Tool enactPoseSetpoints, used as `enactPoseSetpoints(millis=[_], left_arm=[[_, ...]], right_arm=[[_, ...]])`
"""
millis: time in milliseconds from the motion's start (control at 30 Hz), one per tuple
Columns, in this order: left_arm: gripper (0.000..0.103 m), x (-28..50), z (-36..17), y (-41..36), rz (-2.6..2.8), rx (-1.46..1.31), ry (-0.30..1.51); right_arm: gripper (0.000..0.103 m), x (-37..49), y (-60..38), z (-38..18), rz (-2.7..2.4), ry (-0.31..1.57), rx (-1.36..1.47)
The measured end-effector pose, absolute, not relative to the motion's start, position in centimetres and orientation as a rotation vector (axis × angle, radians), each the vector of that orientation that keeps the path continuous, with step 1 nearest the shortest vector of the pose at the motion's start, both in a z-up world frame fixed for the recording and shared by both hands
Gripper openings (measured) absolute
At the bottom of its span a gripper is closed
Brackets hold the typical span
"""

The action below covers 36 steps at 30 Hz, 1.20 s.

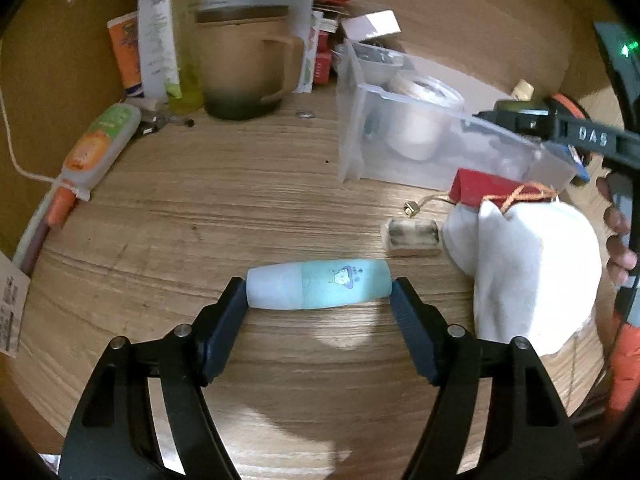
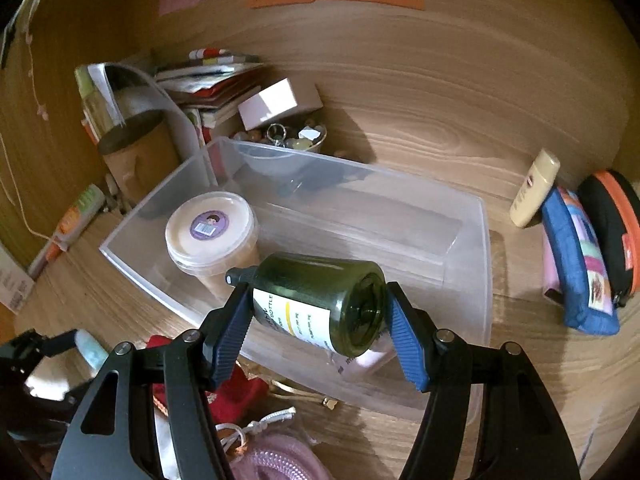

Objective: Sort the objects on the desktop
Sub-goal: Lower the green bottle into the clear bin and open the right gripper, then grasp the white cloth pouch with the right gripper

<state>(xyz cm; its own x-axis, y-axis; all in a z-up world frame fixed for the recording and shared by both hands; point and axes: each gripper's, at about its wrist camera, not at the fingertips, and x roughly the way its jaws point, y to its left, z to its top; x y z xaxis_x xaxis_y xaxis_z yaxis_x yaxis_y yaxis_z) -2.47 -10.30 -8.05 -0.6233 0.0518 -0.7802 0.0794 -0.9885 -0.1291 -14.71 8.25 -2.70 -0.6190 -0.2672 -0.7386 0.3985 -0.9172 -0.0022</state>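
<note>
Left wrist view: the left gripper (image 1: 318, 290) has its jaws at either end of a pale teal bottle (image 1: 318, 289) lying on the wooden desk (image 1: 200, 200), apparently clamped end to end. At two o'clock sits the clear bin (image 1: 400, 136); a white cloth (image 1: 536, 272) lies at three o'clock.

Right wrist view: the right gripper (image 2: 316, 312) grips a dark green bottle (image 2: 320, 300) lying sideways in its jaws over the bin's near wall (image 2: 486, 280). A lidded tub (image 2: 212, 236) already sits inside at eleven o'clock. Pouches (image 2: 576, 264) at three o'clock and a cream tube (image 2: 534, 190) remain outside, so sorting looks barely under way.
</note>
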Motion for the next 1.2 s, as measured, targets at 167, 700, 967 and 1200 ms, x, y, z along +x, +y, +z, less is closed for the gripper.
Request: enactPoseSetpoints(millis=[167, 700, 967, 1200], left_arm=[[0.072, -2.1, -7.8, -11.1, -2.807, 1.316, 0.297], [0.072, -1.3, -4.9, -8.3, -2.929, 1.209, 0.196], [0.072, -0.2, -5.3, -6.7, -2.949, 1.248, 0.169], [0.072, 1.0, -6.0, -5.9, -2.936, 1.277, 0.136]], right_arm=[[0.062, -14.7, 7.6, -2.7, -2.517, 0.284, 1.119], [0.062, -10.4, 9.3, -0.6, -2.518, 0.165, 1.076], [0.063, -5.2, 9.5, -0.8, -2.483, 0.126, 1.043], [0.063, -2.2, 8.7, -2.8, -2.402, 0.085, 1.079]])
